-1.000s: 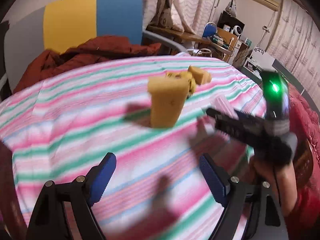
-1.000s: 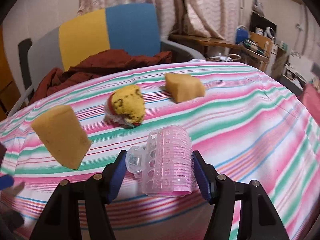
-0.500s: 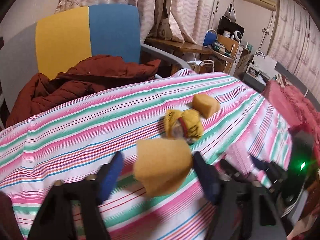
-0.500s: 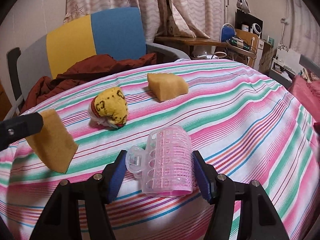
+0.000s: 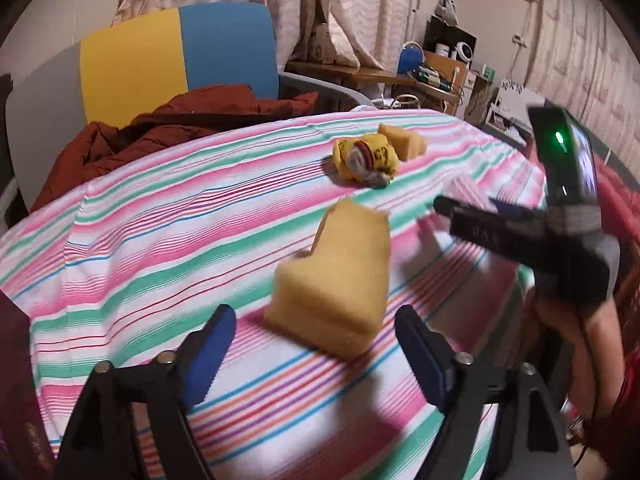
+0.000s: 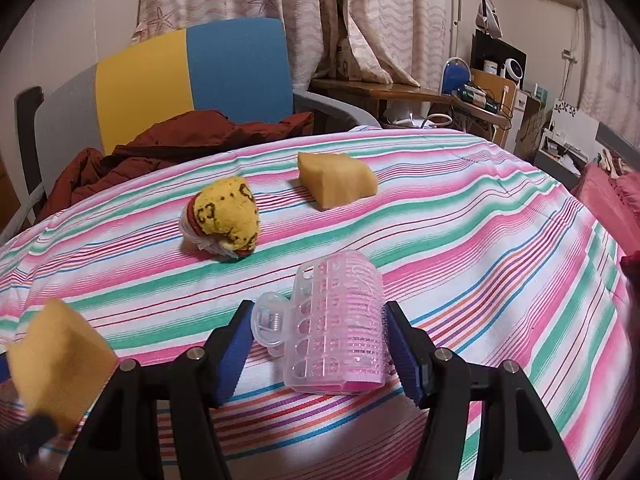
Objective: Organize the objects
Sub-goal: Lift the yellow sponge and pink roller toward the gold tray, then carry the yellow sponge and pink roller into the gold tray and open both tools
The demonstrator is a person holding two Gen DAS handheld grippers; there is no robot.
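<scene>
A yellow sponge wedge rests on the striped tablecloth, just ahead of my left gripper. Its jaws are opening wide, and the blue pads stand clear of the sponge on both sides. The same sponge shows at the lower left of the right wrist view. My right gripper is shut on a pink plastic hair roller with a clear clip, held just above the cloth. Farther back lie a yellow rolled cloth toy and a second sponge.
A grey, yellow and blue chair with a dark red jacket stands behind the table. A cluttered wooden desk is at the back right. A person's hand holds the right gripper at the table's right edge.
The left jaws narrowed around the sponge, then spread wide again, and the sponge now sits on the cloth just ahead of them. The right gripper kept still with the roller.
</scene>
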